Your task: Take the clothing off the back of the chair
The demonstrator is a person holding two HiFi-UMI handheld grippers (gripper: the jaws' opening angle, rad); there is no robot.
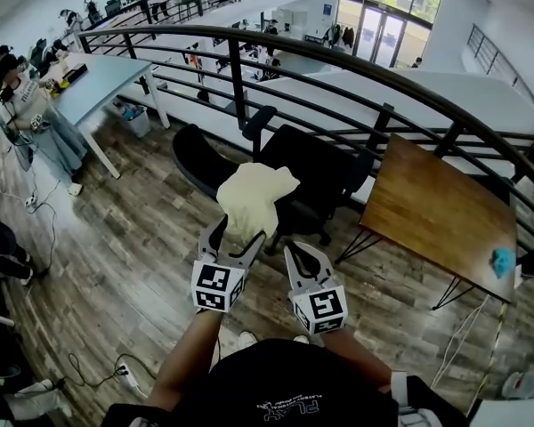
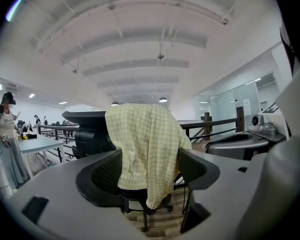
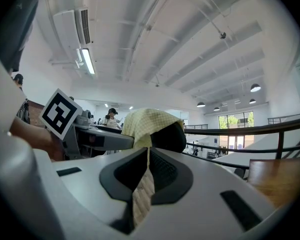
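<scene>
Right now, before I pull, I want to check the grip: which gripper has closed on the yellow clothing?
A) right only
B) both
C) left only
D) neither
A: in the right gripper view the right gripper has its jaws pinched together on a strip of the clothing. In the left gripper view the left gripper has its jaws wide apart, with the clothing draped on the chair showing between them.

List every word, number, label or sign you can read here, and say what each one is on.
Nothing reads clearly enough to quote.
White print on the person's black shirt: upside down and too small to read.
Blue sign on the far wall: too small to read.
Marker cubes: black-and-white square codes only, no letters or numbers.
Clothing: no print visible.
</scene>
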